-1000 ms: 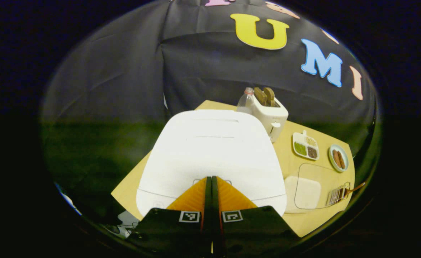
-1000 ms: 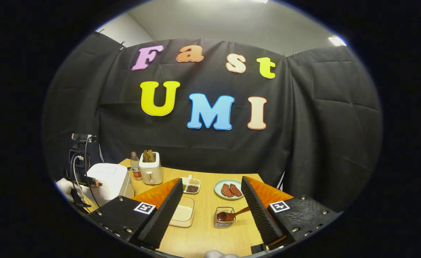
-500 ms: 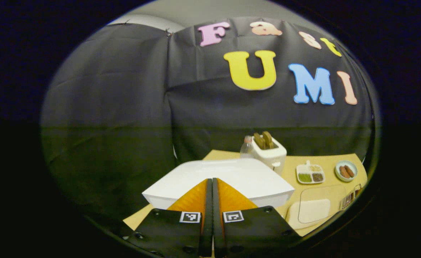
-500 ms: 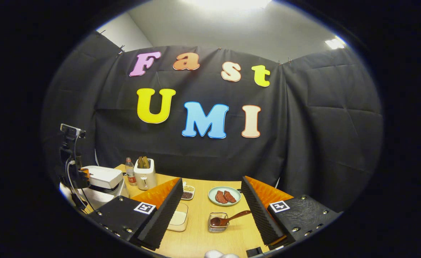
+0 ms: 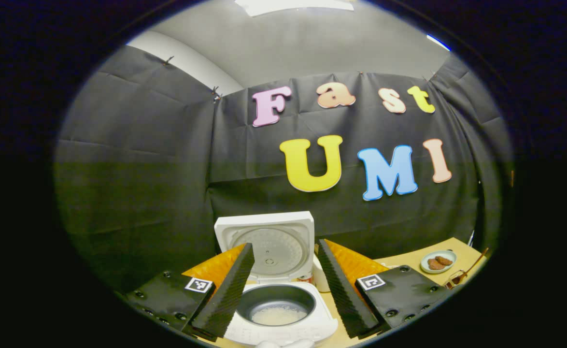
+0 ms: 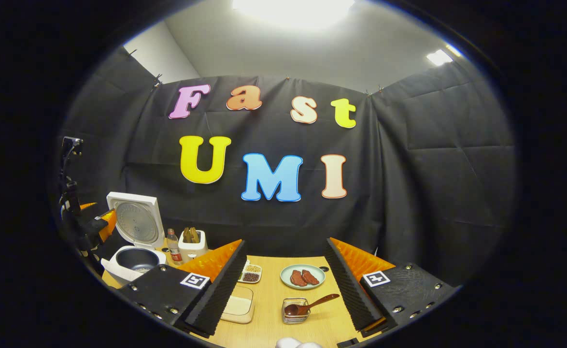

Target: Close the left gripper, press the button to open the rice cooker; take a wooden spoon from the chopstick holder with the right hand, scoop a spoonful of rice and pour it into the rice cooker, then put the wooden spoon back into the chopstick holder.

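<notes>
1. Left tongs (image 5: 283, 285) stand apart, empty, at the bottom of the left gripper view; right tongs (image 6: 286, 282) likewise gape, holding nothing, low in the right gripper view.
2. Between the left tongs sits the rice cooker (image 5: 278, 314), lid (image 5: 266, 241) upright, some rice in its pot.
3. Between the right tongs, on the wooden bench (image 6: 269, 319), the wooden spoon (image 6: 307, 305) leans in the chopstick holder (image 6: 294, 311), untouched.
4. Lower left, a rice container (image 6: 237, 307); beyond, a plate (image 6: 303, 276).
5. Black cloth walls the booth behind.
</notes>
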The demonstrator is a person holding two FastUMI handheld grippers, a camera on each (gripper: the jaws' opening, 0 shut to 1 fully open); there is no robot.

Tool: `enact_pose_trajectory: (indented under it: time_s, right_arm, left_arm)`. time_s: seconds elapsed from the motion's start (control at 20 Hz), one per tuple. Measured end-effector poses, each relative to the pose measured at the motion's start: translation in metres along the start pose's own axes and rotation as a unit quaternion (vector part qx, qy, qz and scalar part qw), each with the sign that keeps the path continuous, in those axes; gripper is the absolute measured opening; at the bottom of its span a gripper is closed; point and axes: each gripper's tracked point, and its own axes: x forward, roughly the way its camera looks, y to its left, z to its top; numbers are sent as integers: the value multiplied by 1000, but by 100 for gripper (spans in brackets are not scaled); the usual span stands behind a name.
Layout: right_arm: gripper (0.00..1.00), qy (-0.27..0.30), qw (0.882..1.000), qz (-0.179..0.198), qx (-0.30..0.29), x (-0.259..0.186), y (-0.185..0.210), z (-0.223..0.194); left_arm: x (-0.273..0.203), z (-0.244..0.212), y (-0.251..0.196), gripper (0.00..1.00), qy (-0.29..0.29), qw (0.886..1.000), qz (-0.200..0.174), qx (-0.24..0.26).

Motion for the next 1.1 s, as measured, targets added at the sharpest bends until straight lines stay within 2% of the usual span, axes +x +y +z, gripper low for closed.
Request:
enact_pose_trajectory:
  time_s: [0.25, 0.35, 0.4, 0.55, 0.8, 0.95, 1.1]
  right_arm:
    - [99, -1, 1000, -9, 8, 2, -11, -7]
    - [100, 12, 1000, -13, 20, 2, -14, -20]
    - [99, 19, 999, -15, 30, 2, -16, -28]
    - [100, 33, 998, -27, 44, 2, -25, -48]
    - [100, 71, 994, -41, 67, 3, -40, -104]
    - [100, 112, 989, -51, 82, 9, -52, -157]
    - [100, 129, 983, -63, 111, 27, -61, -201]
  left_arm:
    - [-45, 42, -17, 94, -25, 999, -33, -5]
    - [-61, 52, -27, 95, -26, 998, -55, -10]
    - [-68, 55, -31, 92, -26, 998, -62, -11]
    - [-83, 62, -42, 94, -34, 996, -78, -1]
    - [-90, 49, -56, 96, -11, 995, -94, -14]
    - [-89, 44, -63, 97, -2, 995, -100, -16]
    - [-87, 39, -71, 96, 3, 994, -107, -15]
